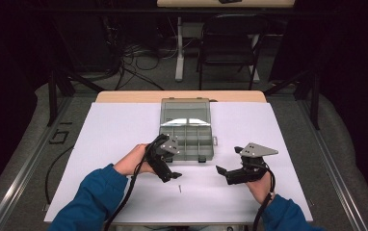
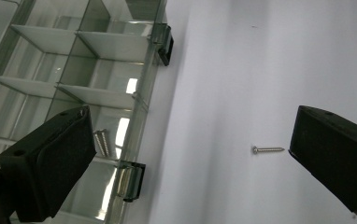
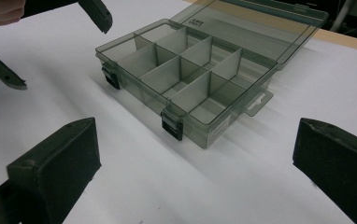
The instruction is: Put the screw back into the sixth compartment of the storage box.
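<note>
A clear grey compartment box (image 1: 188, 155) lies mid-table with its lid (image 1: 185, 110) folded back. My left gripper (image 1: 170, 173) hovers at the box's front left corner, jaws wide open with nothing between them. In the left gripper view, the left gripper (image 2: 190, 140) spans the box's front wall (image 2: 144, 102) and the white surface. A small silver screw (image 2: 268, 150) lies on that surface, just beside the right jaw; the same screw (image 1: 179, 189) shows from above. A couple of screws (image 2: 102, 142) rest in a near compartment. My right gripper (image 1: 229, 160) (image 3: 195, 154) stands open and empty, right of the box (image 3: 134, 88).
A white sheet (image 1: 114, 130) covers the table, with free room on both sides of the box. Two black latches (image 3: 172, 125) stick out from the box's front wall. A chair (image 1: 230, 43) and cables stand beyond the far table edge.
</note>
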